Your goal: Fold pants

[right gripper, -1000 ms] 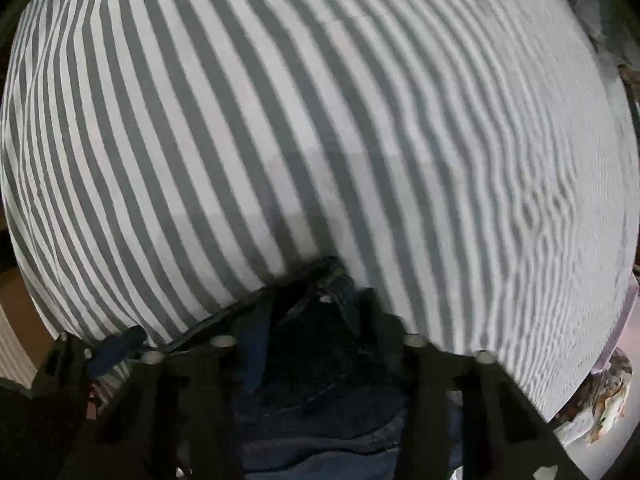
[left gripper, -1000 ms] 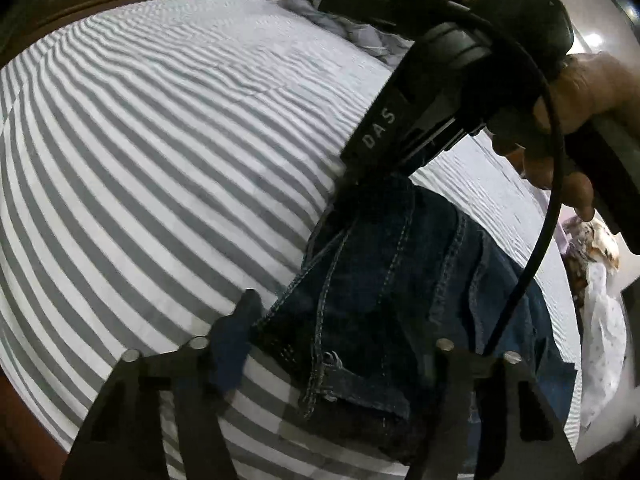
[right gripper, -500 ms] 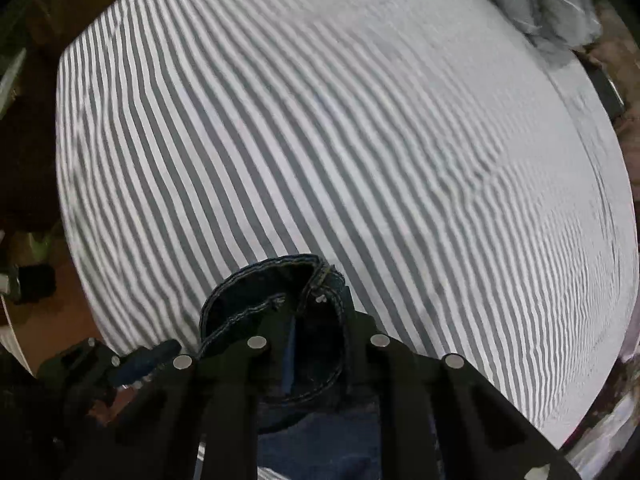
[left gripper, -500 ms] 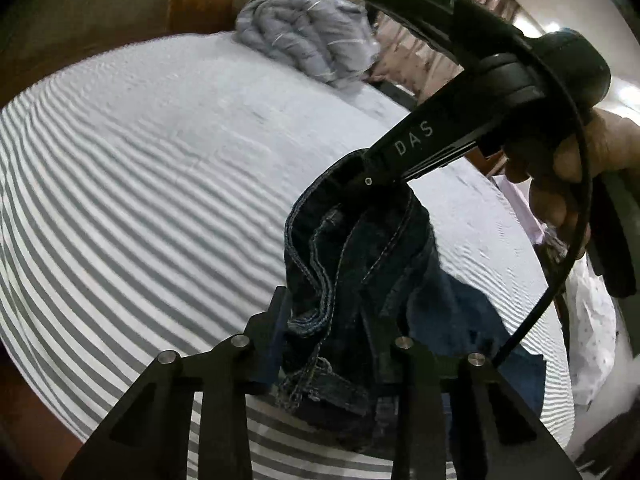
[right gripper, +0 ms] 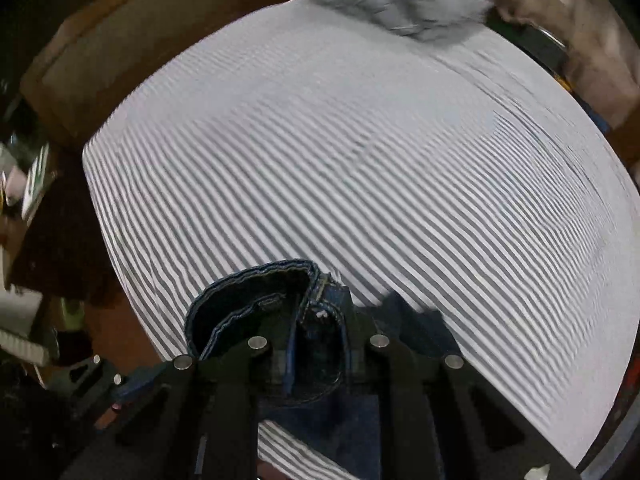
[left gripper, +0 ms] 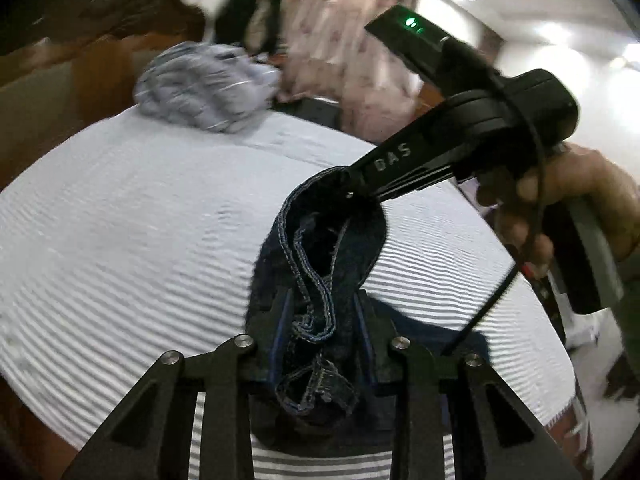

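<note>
Your left claw (left gripper: 320, 320) is pinched tight on the waistband of the dark blue pants (left gripper: 320, 264). Your right claw (right gripper: 316, 344) grips the same waistband a little way along, and its black body (left gripper: 472, 120) shows in the left view. Both claws hold the pants up above the striped bed (right gripper: 360, 160). A gray blanket (left gripper: 204, 88) lies bunched at the far end of the bed.

The left gripper (left gripper: 320, 320) has its fingers pressed together on dark cloth, raised. The right gripper (left gripper: 352, 192) reaches in from the right, tips pinched on the same cloth, gripped by the right hand (left gripper: 560, 200)
</note>
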Demonstrator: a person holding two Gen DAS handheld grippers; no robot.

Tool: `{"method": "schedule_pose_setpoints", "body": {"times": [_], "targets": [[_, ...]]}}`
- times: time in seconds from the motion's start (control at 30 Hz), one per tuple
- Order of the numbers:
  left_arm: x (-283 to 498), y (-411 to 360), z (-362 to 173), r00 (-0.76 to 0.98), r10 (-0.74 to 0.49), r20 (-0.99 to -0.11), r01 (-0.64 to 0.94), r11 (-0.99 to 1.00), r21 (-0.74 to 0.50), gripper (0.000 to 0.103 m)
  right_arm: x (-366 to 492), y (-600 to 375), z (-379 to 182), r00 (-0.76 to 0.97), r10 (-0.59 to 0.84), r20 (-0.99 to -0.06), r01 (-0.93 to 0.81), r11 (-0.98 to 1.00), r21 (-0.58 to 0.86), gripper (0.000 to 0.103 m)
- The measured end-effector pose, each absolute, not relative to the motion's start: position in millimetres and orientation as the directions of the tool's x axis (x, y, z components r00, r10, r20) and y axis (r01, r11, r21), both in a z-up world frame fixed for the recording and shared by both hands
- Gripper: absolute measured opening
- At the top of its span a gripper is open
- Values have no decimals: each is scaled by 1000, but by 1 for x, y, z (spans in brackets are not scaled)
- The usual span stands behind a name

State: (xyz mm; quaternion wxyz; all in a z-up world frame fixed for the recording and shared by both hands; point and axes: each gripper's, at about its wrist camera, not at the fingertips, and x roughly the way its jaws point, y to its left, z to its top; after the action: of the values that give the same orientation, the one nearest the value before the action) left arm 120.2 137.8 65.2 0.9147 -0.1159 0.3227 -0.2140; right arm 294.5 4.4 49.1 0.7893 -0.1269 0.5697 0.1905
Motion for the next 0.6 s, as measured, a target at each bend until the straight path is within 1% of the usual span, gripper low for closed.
{"method": "schedule_pose_setpoints", "body": {"times": [0.13,0.17,0.23,0.37,0.4,0.47,0.5,0.6], "targets": [[113,68,80,625,-557,-547,419,830,-367,26,274,-82,60,304,199,-932,-349,933,85,15],[111,46,80,598,-576,-558,447,817,-364,24,269,-102,60,309,207,-928,-327,940,100,15],[105,-2,76,551,-602,-578,507,792,-341,16,260,-152,53,320,231,-919,-256,955,151,14],[99,-81,53,414,-644,-643,610,721,-330,15,242,-241,25,323,262,-909,-133,964,230,11],[97,-95,45,400,-631,-665,628,717,-303,15,237,-266,11,319,268,-909,-95,963,251,10],[93,-119,27,383,-598,-705,668,705,-235,16,229,-311,-26,289,238,-927,-11,969,245,9],[93,-126,16,380,-570,-728,679,706,-199,16,225,-339,-56,265,225,-937,47,968,246,8],[96,-130,-23,391,-466,-794,680,728,-93,17,216,-380,-126,224,231,-947,144,953,267,8]]}}
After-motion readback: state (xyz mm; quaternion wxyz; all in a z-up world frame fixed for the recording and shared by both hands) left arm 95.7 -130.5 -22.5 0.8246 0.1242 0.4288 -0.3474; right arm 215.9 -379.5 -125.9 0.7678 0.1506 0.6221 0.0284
